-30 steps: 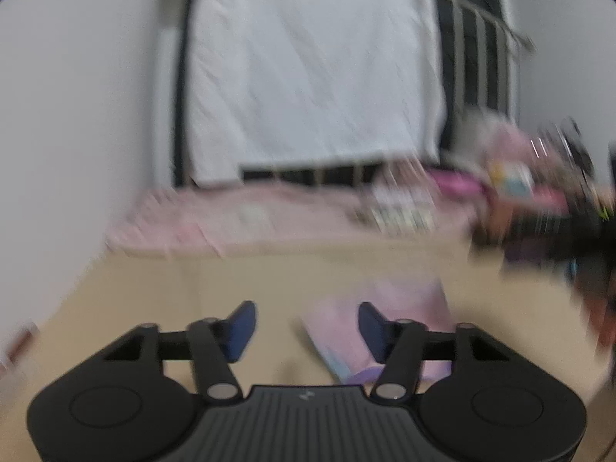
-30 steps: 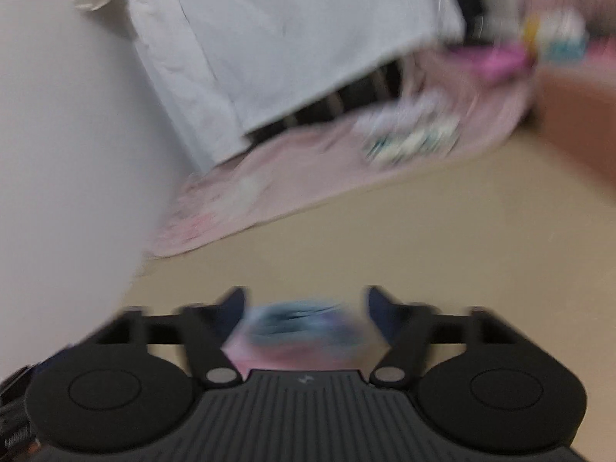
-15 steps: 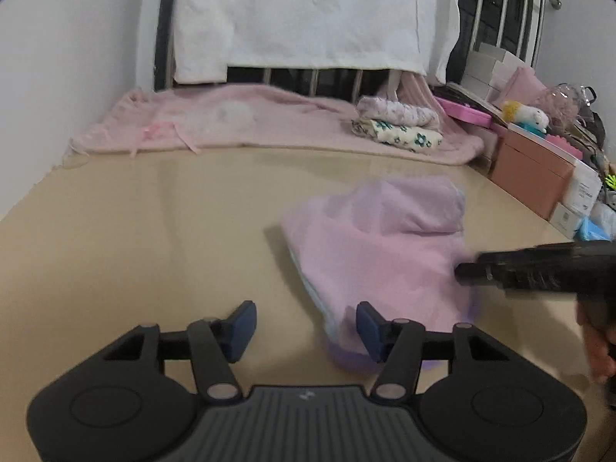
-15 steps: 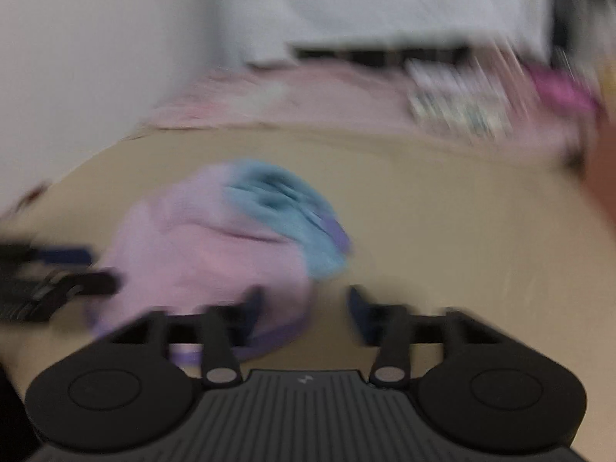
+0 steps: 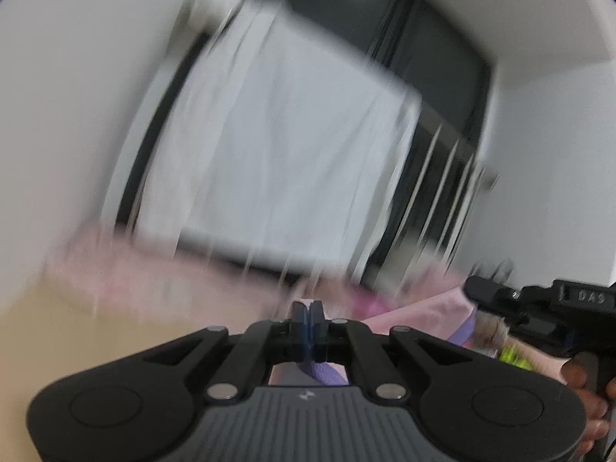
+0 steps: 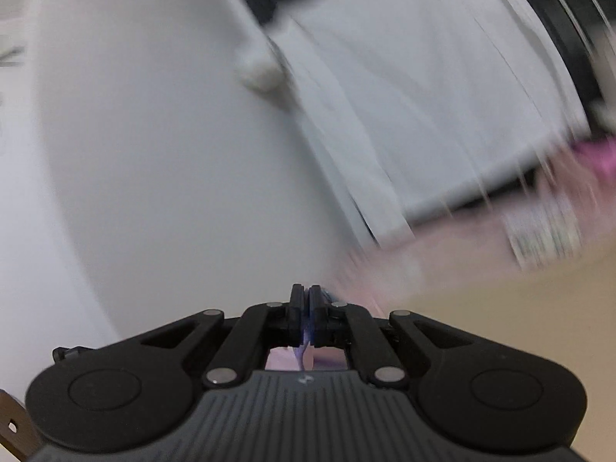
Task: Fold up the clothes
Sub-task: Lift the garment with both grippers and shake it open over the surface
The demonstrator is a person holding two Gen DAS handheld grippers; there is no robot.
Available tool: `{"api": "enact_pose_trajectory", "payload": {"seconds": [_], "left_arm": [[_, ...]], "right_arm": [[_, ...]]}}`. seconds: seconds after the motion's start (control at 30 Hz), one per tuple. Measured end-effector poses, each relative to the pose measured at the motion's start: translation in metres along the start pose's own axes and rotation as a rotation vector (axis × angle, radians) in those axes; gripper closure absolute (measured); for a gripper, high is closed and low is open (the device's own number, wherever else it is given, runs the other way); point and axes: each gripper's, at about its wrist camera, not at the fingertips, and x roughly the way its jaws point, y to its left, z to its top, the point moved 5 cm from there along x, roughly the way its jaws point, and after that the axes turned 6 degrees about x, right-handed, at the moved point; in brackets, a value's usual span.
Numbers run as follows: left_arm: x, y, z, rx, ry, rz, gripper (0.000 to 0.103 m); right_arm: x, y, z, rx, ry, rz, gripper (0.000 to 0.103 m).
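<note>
Pink garment [image 5: 419, 317] between both level claws — left claw [image 5: 307, 310], right claw [image 6: 306, 296].

Left gripper [image 5: 307, 317] pointing level across a tan table [image 5: 46, 331], its jaws pressing together on a fold of pink garment [image 5: 419, 317] with a lilac hem, the cloth spilling out beneath the blue pads and stretching off to the right. Right gripper [image 5: 471, 288] reaching in from the right edge, its tip meeting the far end of the same cloth, a person's hand [image 5: 587, 404] gripping its handle. Far behind, heavily blurred, a white sheet [image 5: 277, 146] hanging over a dark railed frame, with pink bedding [image 5: 127, 265] lying along its foot.
</note>
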Motion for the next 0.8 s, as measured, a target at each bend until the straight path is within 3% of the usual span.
{"api": "enact_pose_trajectory", "payload": {"seconds": [0.1,0.23,0.37,0.47,0.53,0.57,0.63,0.67,0.7,0.73,0.8], "left_arm": [[-0.022,-0.019,0.063,0.064,-0.136,0.006,0.103],[-0.022,-0.032,0.12,0.143,-0.227,0.046,0.103],[0.021,-0.026,0.153,0.189,-0.21,0.117,0.103],[0.083,-0.015,0.168,0.229,-0.135,0.166,0.103],[0.139,-0.001,0.166,0.237,-0.023,0.223,0.102],[0.167,0.006,0.164,0.24,0.033,0.252,0.096],[0.212,0.03,0.14,0.221,0.158,0.297,0.066],[0.222,0.042,0.122,0.209,0.194,0.314,0.045],[0.224,0.054,0.102,0.196,0.218,0.317,0.041],[0.219,0.066,0.082,0.183,0.233,0.311,0.041],[0.195,0.089,0.034,0.151,0.284,0.264,0.036]], "right_arm": [[-0.016,0.056,0.05,-0.12,-0.121,0.039,0.101],[-0.017,0.095,0.1,-0.211,-0.221,-0.001,0.101],[0.017,0.086,0.138,-0.22,-0.243,-0.085,0.101],[0.061,0.058,0.165,-0.198,-0.232,-0.172,0.101],[0.106,0.023,0.177,-0.151,-0.178,-0.258,0.101],[0.134,0.003,0.18,-0.141,-0.131,-0.314,0.101],[0.192,-0.044,0.174,-0.145,-0.016,-0.465,0.096],[0.211,-0.072,0.161,-0.138,0.024,-0.559,0.085],[0.224,-0.095,0.147,-0.142,0.066,-0.623,0.076],[0.231,-0.112,0.129,-0.159,0.108,-0.653,0.073],[0.228,-0.136,0.086,-0.193,0.172,-0.631,0.057]]}}
